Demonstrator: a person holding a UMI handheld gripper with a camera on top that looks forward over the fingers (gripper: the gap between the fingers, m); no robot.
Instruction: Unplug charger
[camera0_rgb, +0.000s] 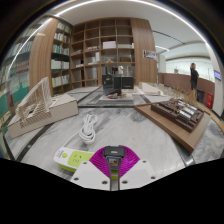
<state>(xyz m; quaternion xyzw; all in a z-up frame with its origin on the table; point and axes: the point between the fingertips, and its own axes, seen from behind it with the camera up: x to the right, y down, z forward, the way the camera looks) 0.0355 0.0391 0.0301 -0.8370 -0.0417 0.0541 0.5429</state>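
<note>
One charger (112, 152) between the fingers (112, 181), beside one power strip (70, 157).

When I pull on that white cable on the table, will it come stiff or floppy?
Probably floppy: the white cable lies in loose loops on the table, so it should trail and drag. It looks thin and light. The power strip beside the gripper may slide too.
</note>
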